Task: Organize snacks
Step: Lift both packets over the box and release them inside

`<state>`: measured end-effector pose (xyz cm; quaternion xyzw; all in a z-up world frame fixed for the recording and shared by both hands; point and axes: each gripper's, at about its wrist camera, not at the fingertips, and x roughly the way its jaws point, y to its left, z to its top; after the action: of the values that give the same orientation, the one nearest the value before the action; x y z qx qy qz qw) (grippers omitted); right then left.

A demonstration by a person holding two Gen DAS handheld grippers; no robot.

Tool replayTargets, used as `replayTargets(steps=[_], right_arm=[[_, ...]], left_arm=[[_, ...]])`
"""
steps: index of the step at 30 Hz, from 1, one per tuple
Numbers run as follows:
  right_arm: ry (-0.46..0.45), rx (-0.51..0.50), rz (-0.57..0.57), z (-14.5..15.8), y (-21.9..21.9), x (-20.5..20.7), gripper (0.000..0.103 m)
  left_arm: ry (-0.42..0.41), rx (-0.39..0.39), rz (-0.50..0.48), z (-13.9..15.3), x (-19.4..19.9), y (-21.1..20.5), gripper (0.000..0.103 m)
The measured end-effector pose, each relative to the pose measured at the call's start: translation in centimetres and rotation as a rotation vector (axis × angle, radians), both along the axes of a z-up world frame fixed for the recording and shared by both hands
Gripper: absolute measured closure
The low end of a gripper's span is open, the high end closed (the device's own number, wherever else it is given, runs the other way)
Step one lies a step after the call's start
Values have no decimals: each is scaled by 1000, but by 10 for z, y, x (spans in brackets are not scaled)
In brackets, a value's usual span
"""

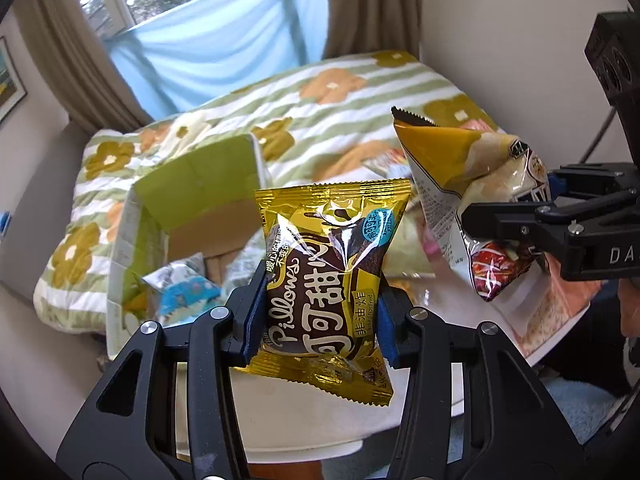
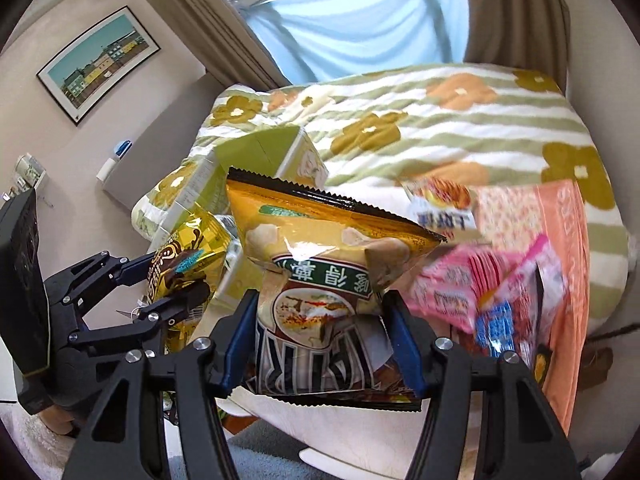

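My left gripper (image 1: pixel 318 320) is shut on a gold and brown Pillows snack pack (image 1: pixel 332 276) and holds it upright above the white table (image 1: pixel 304 420). It also shows in the right wrist view (image 2: pixel 184 264), held by the left gripper (image 2: pixel 176 280). My right gripper (image 2: pixel 320 336) is shut on a yellow chip bag (image 2: pixel 320 256) with a black serrated top. That bag shows in the left wrist view (image 1: pixel 468 188), held by the right gripper (image 1: pixel 504 216). An open green cardboard box (image 1: pixel 192 184) lies to the left with several snacks (image 1: pixel 184 292) inside.
Pink snack packs (image 2: pixel 480 284) and an orange pack (image 2: pixel 560 264) lie on the table at the right. A flowered, striped quilt (image 2: pixel 440 128) covers the bed behind. Curtains and a window stand at the back. The box also shows in the right wrist view (image 2: pixel 256 152).
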<state>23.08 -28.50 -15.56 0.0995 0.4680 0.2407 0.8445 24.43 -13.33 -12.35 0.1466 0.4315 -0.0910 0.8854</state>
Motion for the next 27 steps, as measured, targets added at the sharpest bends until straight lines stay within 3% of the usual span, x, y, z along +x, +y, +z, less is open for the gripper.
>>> replayTargets(steps=[8, 13, 21, 27], right_arm=[[-55, -13, 38, 24, 66, 49, 46], [-49, -11, 48, 26, 113, 86, 46], [-5, -60, 37, 10, 183, 137, 46], [43, -111, 3, -11, 201, 154, 46]], left_arm=[[-44, -37, 72, 24, 52, 77, 61], [-13, -64, 105, 19, 99, 132, 61], [93, -96, 116, -19, 174, 195, 61], [184, -95, 90, -57, 210, 207, 61]])
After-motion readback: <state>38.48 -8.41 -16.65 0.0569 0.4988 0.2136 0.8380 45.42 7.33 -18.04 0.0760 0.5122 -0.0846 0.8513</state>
